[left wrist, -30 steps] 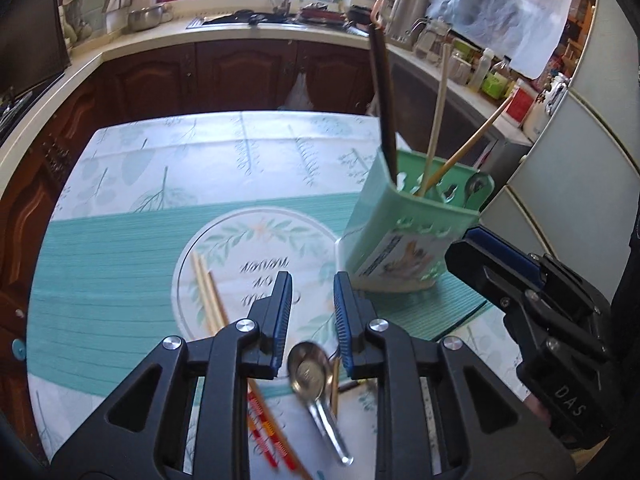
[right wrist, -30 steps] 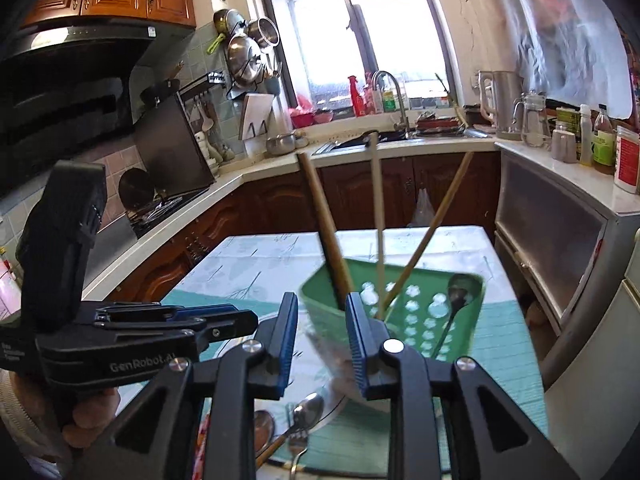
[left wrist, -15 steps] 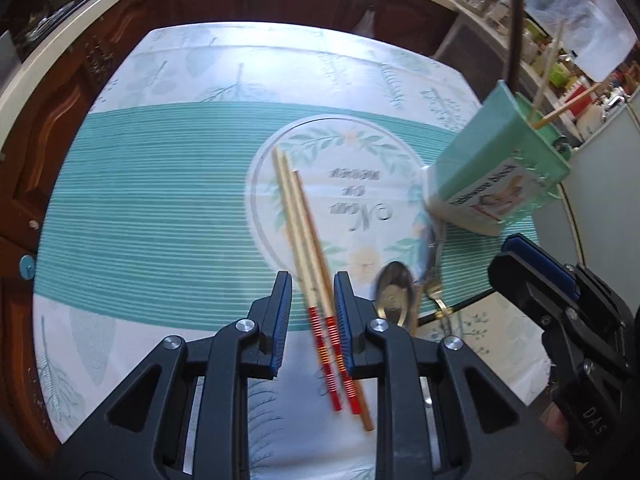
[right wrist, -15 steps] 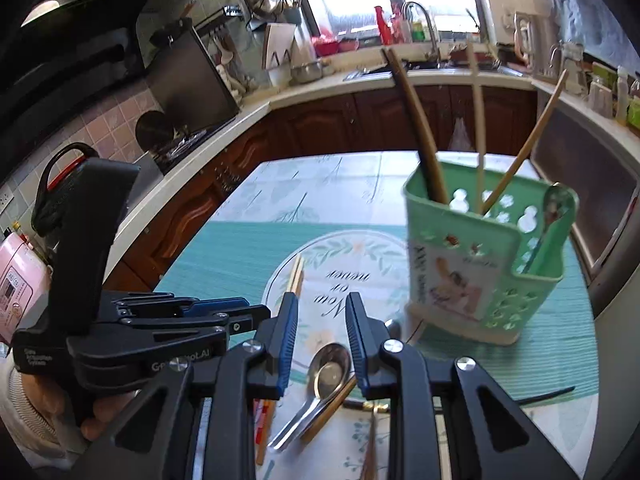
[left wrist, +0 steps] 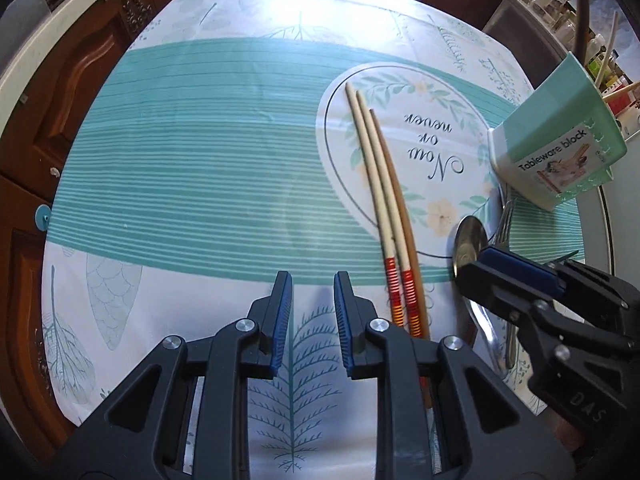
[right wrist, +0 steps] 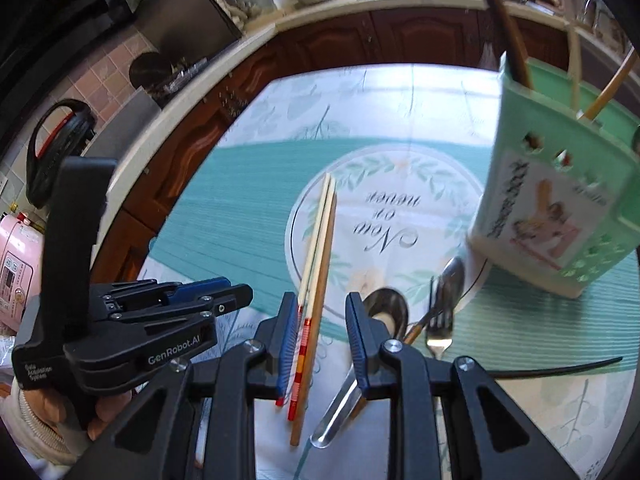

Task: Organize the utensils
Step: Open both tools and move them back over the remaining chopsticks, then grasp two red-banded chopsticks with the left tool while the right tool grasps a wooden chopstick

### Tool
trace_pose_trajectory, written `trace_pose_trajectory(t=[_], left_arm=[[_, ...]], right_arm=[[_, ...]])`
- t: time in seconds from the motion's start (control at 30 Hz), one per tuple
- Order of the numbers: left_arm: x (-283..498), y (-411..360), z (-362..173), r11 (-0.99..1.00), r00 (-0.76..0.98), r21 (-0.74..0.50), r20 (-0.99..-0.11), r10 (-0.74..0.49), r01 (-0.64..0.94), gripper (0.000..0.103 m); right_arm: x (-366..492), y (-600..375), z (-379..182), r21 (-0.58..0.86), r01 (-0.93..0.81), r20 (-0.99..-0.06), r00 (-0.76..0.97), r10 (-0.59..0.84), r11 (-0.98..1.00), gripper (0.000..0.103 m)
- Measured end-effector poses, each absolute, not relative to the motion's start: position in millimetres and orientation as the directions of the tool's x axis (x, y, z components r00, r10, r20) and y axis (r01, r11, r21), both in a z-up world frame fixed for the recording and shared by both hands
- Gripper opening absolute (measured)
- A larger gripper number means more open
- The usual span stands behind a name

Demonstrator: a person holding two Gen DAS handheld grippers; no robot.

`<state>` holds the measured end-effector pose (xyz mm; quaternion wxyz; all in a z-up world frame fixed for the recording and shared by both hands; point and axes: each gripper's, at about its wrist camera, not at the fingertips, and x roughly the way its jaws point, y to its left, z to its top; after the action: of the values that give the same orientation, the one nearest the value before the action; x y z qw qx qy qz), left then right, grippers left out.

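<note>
Chopsticks [left wrist: 390, 216] lie side by side mid-table, a spoon [left wrist: 470, 240] and fork [right wrist: 439, 322] beside them — near the green tableware block [left wrist: 560, 144] at the table's [left wrist: 200, 160] right edge. Both the left hand-held gripper [left wrist: 312, 312] and the right hand-held gripper [right wrist: 322, 344] hover with jaws parted — nothing pinched.

A table covered by a white cloth [left wrist: 224, 12] with pale leaf prints and a broad band of teal stripes fills the middle of both views, with bright light glaring off its far edge at the top of the left wrist view. Dark brown wooden cabinets [right wrist: 400, 36] under a pale countertop [right wrist: 192, 92] curve along the upper left and top of the frames. At the upper left of the right wrist view are pinkish wall tiles [right wrist: 108, 64], and a pink appliance [right wrist: 16, 268] sits at the far left edge.
</note>
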<state>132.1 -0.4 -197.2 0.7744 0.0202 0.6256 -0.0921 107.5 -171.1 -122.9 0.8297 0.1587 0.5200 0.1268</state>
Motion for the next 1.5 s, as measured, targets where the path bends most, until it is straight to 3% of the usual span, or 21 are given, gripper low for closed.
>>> trace_pose_trajectory(t=[0.17, 0.27, 0.57, 1.23, 1.37, 1.5], left_arm=[[130.7, 9.2, -200.2, 0.984, 0.195, -0.097, -0.973, -0.126, 0.152, 0.018], [131.0, 17.0, -200.6, 0.985, 0.193, -0.107, -0.972, -0.132, 0.135, 0.018], [130.6, 31.9, -206.7, 0.985, 0.177, -0.134, -0.973, -0.151, 0.104, 0.018], [156.0, 14.6, -203.0, 0.98, 0.092, -0.137, -0.984, -0.151, 0.141, 0.019], [164.7, -2.2, -211.5, 0.967, 0.005, -0.187, -0.982, -0.191, 0.171, 0.018], [171.0, -21.8, -217.7, 0.967, -0.013, -0.167, -0.986, -0.167, 0.195, 0.018]], right_arm=[[123.6, -158.9, -145.9, 0.413, -0.026, -0.864, 0.303, 0.401, 0.91, 0.024], [134.4, -154.2, -158.4, 0.416, 0.001, -0.884, 0.235, 0.404, 0.909, 0.017], [153.8, -141.5, -177.8, 0.37, 0.027, -0.923, 0.123, 0.365, 0.928, 0.01], [174.4, -76.8, -176.9, 0.059, -0.128, -0.994, 0.084, 0.07, 0.99, 0.007], [165.1, -80.4, -176.1, 0.073, -0.133, -0.992, 0.089, 0.086, 0.988, 0.006], [158.3, -111.2, -180.7, 0.198, -0.012, -0.977, 0.074, 0.198, 0.98, 0.006]])
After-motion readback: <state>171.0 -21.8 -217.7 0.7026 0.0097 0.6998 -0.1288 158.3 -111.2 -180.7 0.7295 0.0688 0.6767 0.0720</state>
